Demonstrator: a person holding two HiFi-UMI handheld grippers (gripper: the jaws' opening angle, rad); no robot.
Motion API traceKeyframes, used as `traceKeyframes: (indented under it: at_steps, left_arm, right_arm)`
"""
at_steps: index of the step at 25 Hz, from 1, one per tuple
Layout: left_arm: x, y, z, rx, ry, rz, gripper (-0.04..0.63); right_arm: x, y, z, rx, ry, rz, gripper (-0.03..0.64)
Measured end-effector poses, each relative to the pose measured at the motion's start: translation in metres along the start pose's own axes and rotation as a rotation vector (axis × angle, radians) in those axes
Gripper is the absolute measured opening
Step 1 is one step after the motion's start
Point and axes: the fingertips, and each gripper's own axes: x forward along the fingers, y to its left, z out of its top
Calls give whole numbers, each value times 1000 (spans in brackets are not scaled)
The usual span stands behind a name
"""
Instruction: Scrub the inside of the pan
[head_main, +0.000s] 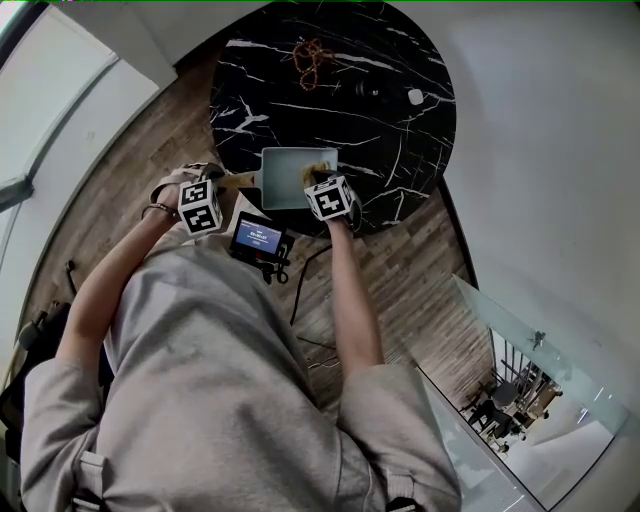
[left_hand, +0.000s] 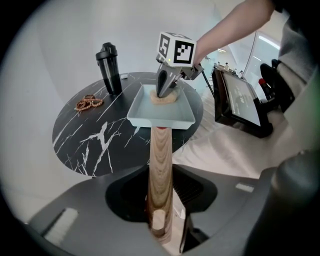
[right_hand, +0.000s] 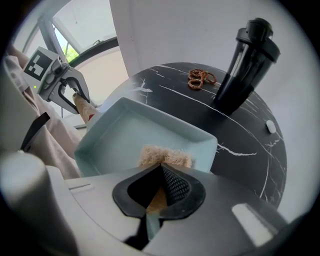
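The right gripper (right_hand: 160, 187) is pinching a tan, fuzzy scrubbing pad (right_hand: 165, 156) between its jaws. The pad is pressing down on the floor of the pale blue pan (right_hand: 135, 132), close against the wall nearest that gripper. The left gripper (left_hand: 160, 200) is clamping the pan's wooden handle (left_hand: 161, 165), one jaw shut on each side of it. The handle is running straight up the middle of the left gripper view to the pan's rim.

The pan itself is sitting flat near the edge of the round black marble table (head_main: 380, 110), at the centre of the head view. Its handle is reaching out past the table's rim toward the left of the frame.

Farther back, a black lidded bottle (right_hand: 245, 65) is standing upright at the upper right of the right gripper view. A string of brown beads (right_hand: 201, 78) is lying near its base. A small white thing (right_hand: 270, 126) is resting toward the right edge of the tabletop (too small for me to say what it is).

A dark device with a lit screen (head_main: 258, 237) is sitting at the person's waist, just below the pan in the head view. Wooden flooring (head_main: 400, 270) is showing around the table.
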Motion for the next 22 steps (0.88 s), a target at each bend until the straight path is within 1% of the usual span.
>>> traceKeyframes:
  at_steps: [3,6,11,15,19,22]
  left_arm:
    - [1,0,-2,2,8,1,136]
    - [3,-1,-2,9,17,-1,132]
    - [5,0,-3,12,18,-6,130]
    - [6,0,-3,9,16,-9,128]
    - [7,0,-4,7,11,-7,124]
    - [8,0,-5,10,13,-4,123]
  right_arm:
    - [-2,1,5,21,5,0,20]
    - [2,4,4,42,4,24,20]
    - [7,25,11,-11,14,73,20]
    - [6,42,21,-2,0,110,20]
    - [7,57,28,-57,2,127,20]
    - [5,63,31,-59,7,138,20]
